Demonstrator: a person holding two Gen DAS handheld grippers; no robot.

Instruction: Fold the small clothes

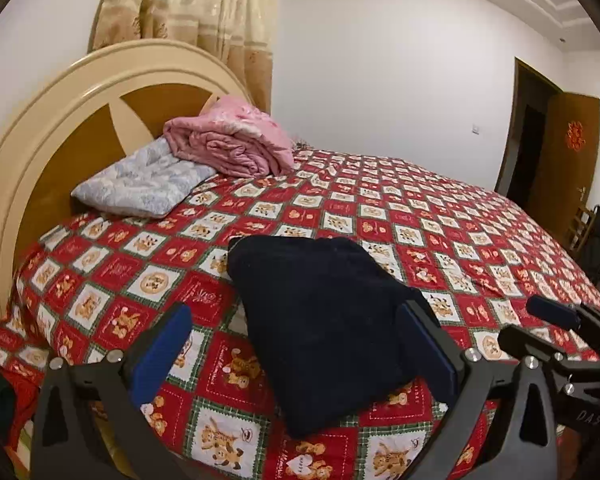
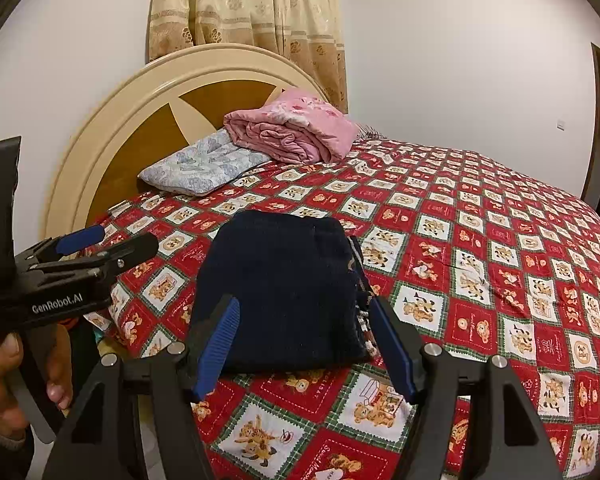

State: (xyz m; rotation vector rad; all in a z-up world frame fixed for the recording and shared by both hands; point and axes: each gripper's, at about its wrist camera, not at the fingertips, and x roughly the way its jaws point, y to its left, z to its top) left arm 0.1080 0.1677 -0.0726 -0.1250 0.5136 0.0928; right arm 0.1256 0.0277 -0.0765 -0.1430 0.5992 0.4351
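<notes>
Left wrist: left gripper [image 1: 296, 344] jaws spread, empty; folded dark garment [image 1: 320, 320] lies on bed [image 1: 440, 216] between and beyond them, right pad at its edge. Right gripper [image 1: 556, 320] just beside. Right wrist: right gripper [image 2: 304, 344] jaws spread, garment's near edge between them. Pink blanket [image 2: 292, 128], pillow [image 2: 204, 168] far back by headboard [image 2: 140, 120]; left gripper [image 2: 100, 244] in a hand [image 2: 4, 384] at left.

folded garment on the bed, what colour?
Dark navy, almost black: the folded garment lies on the red bear-print bedspread. Shows best in the right wrist view.
</notes>
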